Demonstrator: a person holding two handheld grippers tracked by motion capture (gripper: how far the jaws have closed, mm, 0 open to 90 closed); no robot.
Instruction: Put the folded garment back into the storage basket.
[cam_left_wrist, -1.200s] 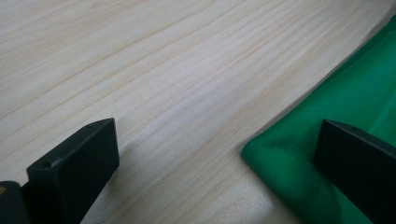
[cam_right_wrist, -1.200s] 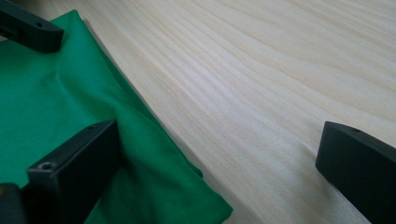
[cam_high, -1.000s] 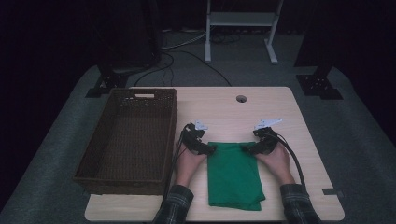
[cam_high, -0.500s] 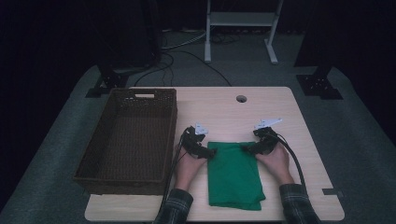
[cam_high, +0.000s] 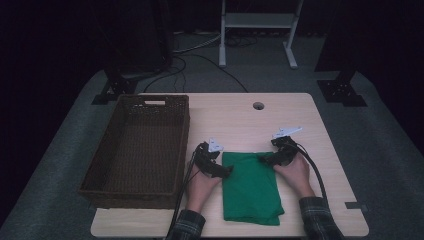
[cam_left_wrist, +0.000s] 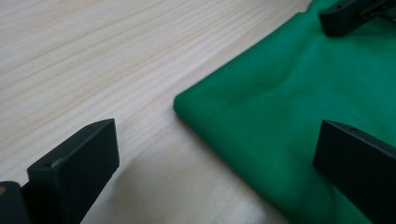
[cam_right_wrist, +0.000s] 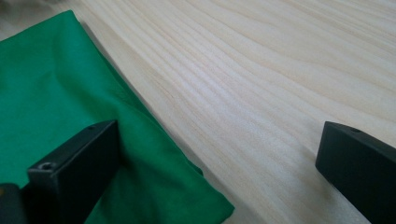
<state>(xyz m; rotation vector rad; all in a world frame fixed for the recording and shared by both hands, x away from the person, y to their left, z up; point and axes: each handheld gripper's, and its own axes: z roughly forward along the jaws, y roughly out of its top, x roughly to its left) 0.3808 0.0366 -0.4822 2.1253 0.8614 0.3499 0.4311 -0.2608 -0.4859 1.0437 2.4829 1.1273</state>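
A folded green cloth lies on the wooden table right of the wicker basket, its long axis running from the person's edge toward the far side. The left gripper and right gripper, jaws apart, straddle its far corners.

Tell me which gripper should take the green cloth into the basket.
Left, probably. The left gripper sits open at the green cloth's far left corner, on the side next to the basket. The right gripper, also open at the far right corner, would have to cross the cloth.
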